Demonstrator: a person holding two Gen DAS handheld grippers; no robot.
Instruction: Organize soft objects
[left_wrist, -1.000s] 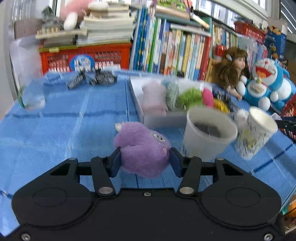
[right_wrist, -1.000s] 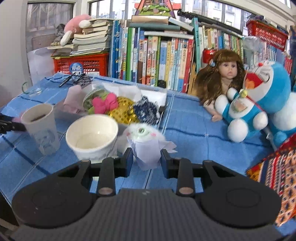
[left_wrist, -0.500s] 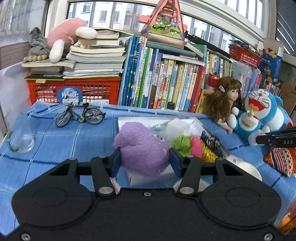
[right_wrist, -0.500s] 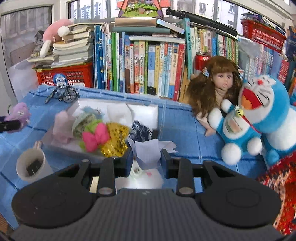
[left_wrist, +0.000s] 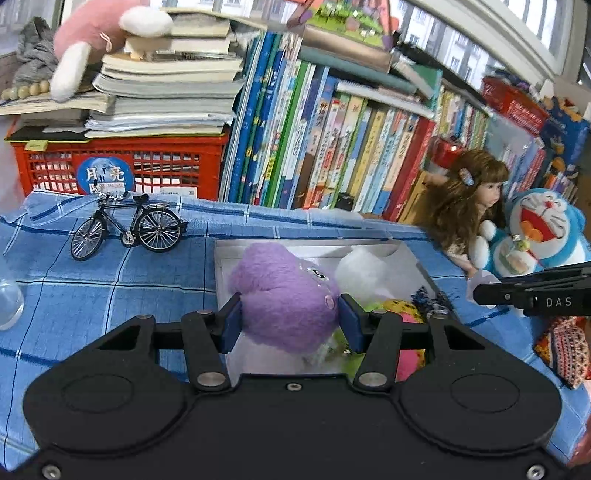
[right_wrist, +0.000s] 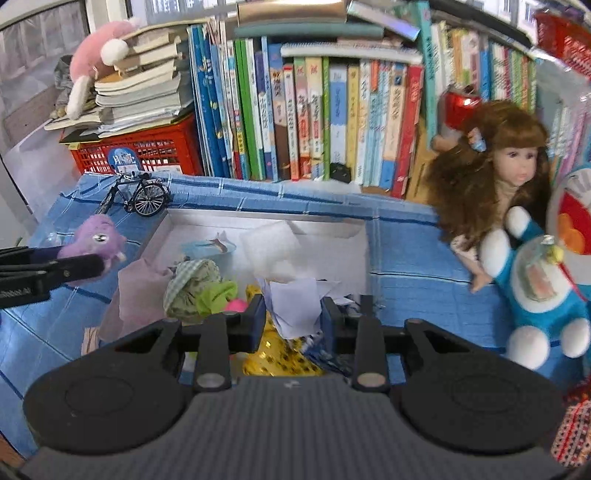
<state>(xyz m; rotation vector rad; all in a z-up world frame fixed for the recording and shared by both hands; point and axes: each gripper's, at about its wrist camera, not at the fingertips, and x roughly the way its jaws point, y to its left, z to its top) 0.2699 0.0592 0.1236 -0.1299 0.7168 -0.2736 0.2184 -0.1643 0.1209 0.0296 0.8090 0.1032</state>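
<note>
Now my left gripper (left_wrist: 290, 321) clamps the purple plush toy (left_wrist: 284, 291) above the white tray (right_wrist: 258, 221) of soft things, while my right gripper (right_wrist: 293, 317) pinches a crumpled white tissue (right_wrist: 295, 302) over the same tray.

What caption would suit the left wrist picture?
Left gripper carrying a purple plush toy above a white box of soft things.

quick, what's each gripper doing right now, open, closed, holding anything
Left gripper: closed on the purple plush toy.
Right gripper: closed on the crumpled white paper.
</note>
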